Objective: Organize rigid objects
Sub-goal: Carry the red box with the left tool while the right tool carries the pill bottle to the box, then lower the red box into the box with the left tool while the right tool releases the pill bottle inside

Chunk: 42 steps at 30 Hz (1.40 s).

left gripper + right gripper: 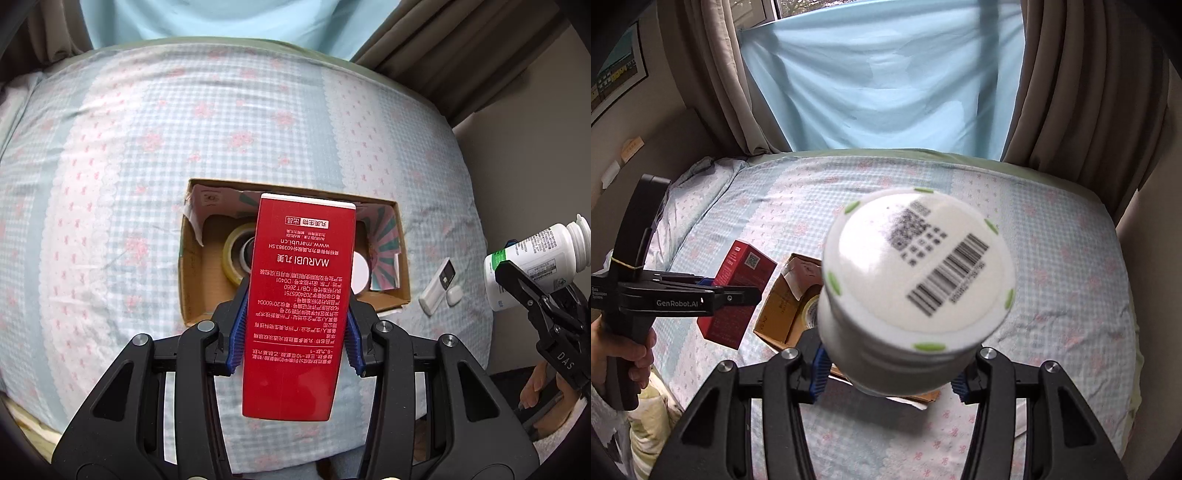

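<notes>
My left gripper point(295, 332) is shut on a tall red MARUBI box point(299, 302) and holds it above the near edge of an open cardboard box point(192, 280) on the bed. Inside the cardboard box lie a roll of yellow tape point(234, 254) and a white round lid point(360, 273). My right gripper point(890, 373) is shut on a white pill bottle point(916, 288), its barcoded bottom toward the camera. The bottle also shows at the right of the left wrist view point(535, 266). The red box point(738, 291) and cardboard box point(779, 306) show in the right wrist view.
The bed point(147, 147) has a blue checked sheet with pink flowers. A white remote-like device point(437, 291) and a small white earbud case point(453, 295) lie right of the cardboard box. Curtains point(1071, 92) and a blue cloth point(879, 74) hang behind the bed.
</notes>
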Motion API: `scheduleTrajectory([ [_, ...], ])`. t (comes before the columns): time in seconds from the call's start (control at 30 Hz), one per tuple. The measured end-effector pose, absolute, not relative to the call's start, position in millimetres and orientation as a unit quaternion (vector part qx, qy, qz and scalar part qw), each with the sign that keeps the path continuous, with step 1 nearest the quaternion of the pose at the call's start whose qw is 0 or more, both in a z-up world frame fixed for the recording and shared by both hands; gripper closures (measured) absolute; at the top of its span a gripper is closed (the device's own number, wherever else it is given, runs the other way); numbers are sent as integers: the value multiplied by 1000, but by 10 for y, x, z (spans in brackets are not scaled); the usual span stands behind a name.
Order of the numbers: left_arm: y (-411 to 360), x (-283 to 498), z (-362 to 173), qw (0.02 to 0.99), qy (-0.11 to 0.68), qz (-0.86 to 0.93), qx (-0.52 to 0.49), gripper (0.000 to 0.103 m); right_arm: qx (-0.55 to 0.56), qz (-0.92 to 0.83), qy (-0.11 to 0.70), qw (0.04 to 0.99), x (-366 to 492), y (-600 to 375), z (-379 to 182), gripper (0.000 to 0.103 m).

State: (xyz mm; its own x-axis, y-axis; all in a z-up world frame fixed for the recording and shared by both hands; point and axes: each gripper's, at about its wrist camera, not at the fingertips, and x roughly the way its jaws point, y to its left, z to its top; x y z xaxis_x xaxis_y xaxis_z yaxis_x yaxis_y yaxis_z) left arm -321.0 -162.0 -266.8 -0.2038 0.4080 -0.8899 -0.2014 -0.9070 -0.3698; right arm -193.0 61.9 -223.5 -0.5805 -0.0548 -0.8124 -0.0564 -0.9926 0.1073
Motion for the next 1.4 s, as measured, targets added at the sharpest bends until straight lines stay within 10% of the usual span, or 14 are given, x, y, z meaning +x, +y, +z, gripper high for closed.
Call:
scheduleTrajectory([
  [0.87, -1510, -3680, -4075, 207, -18, 746, -633, 62, -595, 794, 123, 12, -2903, 194, -4118, 55],
  [1.0, -1541, -3675, -3955, 237, -39, 752, -614, 0, -603, 783, 148, -22, -2918, 293, -4166, 43],
  [1.1, -1528, -3655, -3899, 247, -32, 753, -610, 0, -610, 779, 144, -17, -2919, 367, -4091, 0],
  [1.4, -1489, -3604, -3981, 236, -14, 751, -616, 0, -602, 786, 139, 24, -2824, 577, -3922, 0],
])
